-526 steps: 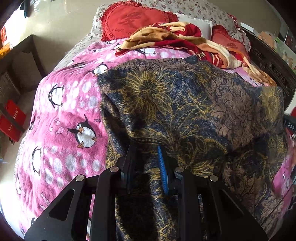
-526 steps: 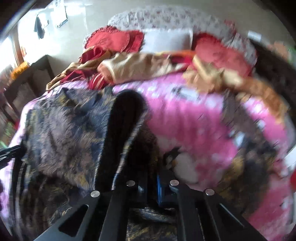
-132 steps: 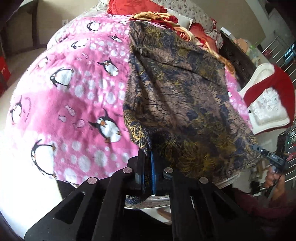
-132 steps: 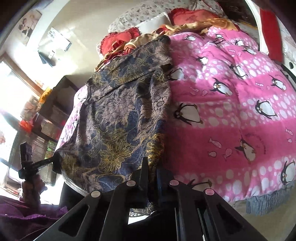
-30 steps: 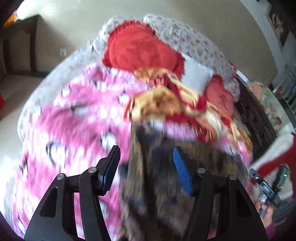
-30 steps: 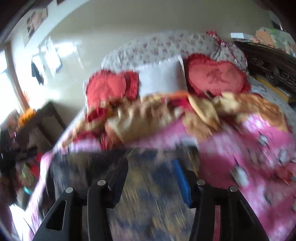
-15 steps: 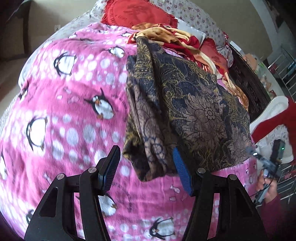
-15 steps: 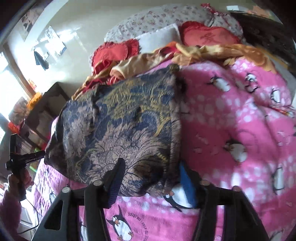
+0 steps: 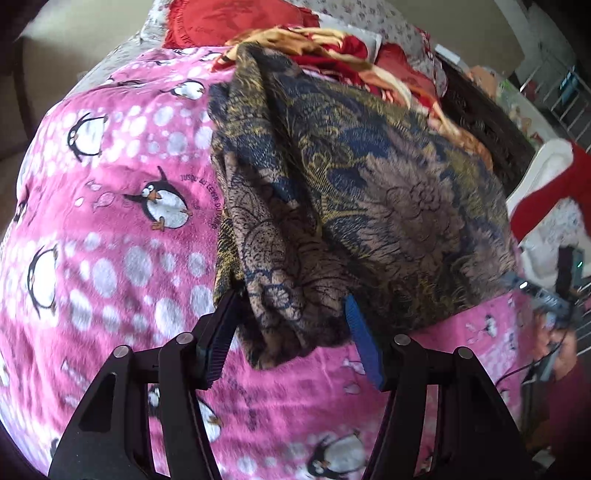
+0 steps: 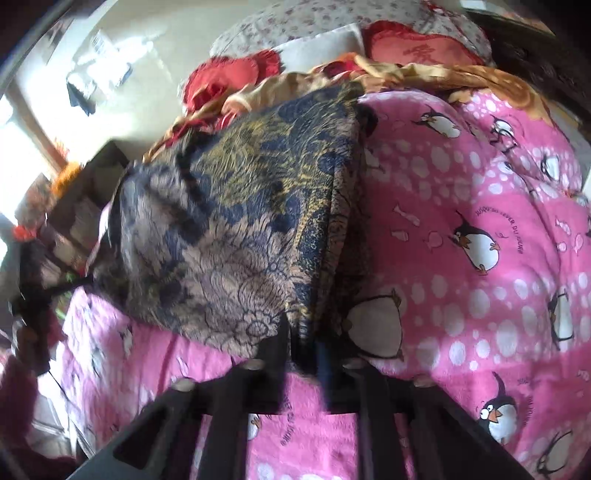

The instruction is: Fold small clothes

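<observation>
A dark blue, gold and brown flowered garment (image 9: 369, 184) lies folded on the pink penguin blanket (image 9: 110, 221). My left gripper (image 9: 291, 299) straddles its bunched near-left corner; the jaws are closing, cloth hangs between them, and the pads stand apart from it. In the right wrist view the same garment (image 10: 229, 206) fills the left half, on the blanket (image 10: 480, 295). My right gripper (image 10: 301, 336), blurred, has its fingers close together on the garment's near-right fold, and its jaws are opening. A hand with the other gripper (image 9: 543, 299) shows at the garment's far right corner.
Red pillows (image 9: 236, 18) and a rumpled orange-red blanket (image 9: 332, 48) lie at the head of the bed. Dark carved wood (image 9: 480, 110) and a white-and-red piece (image 9: 546, 192) stand to the right. A dark cabinet (image 10: 85, 192) stands beside the bed.
Both grippers have dropped to the garment's near edge. The left jaws have narrowed around the left corner. The right fingers have drawn in on the right fold.
</observation>
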A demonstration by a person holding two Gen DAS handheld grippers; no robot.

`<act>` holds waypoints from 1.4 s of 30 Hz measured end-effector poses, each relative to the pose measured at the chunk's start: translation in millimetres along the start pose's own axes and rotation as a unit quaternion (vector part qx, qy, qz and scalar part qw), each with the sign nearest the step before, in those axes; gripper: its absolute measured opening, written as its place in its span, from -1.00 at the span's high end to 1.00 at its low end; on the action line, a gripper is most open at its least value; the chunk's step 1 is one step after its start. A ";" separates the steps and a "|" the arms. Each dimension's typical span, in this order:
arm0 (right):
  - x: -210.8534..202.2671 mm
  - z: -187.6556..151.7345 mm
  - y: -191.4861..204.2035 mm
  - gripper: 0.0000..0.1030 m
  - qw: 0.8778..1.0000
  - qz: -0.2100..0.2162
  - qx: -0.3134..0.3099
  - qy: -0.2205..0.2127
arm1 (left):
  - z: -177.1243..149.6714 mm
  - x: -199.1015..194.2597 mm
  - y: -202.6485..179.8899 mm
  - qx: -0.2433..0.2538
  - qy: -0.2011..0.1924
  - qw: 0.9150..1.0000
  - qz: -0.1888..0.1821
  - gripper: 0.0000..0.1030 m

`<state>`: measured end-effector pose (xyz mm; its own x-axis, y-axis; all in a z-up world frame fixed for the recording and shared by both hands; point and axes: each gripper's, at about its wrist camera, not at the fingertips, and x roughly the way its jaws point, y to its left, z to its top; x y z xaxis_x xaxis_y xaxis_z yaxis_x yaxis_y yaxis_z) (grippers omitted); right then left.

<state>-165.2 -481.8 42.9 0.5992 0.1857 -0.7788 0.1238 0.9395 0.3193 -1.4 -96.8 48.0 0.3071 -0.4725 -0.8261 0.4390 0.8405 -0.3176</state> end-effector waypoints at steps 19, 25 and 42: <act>-27.5 5.4 3.6 0.18 0.997 -0.071 0.012 -0.019 | -25.8 -32.4 21.9 -0.004 0.003 0.999 0.036 0.89; -28.2 59.1 47.2 0.05 0.995 -0.066 -0.041 -0.070 | -2.5 -36.8 -2.3 -0.003 -0.042 0.999 0.030 0.25; 113.4 179.1 100.2 0.05 0.986 -0.127 -0.093 -0.051 | 2.2 26.6 -4.5 0.022 -0.042 0.994 0.095 0.04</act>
<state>56.8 -418.1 83.3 0.6452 -0.0833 -0.7595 0.1382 0.9904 0.0088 6.7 -113.7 28.4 0.4559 -0.3290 -0.8270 0.4027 0.9049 -0.1380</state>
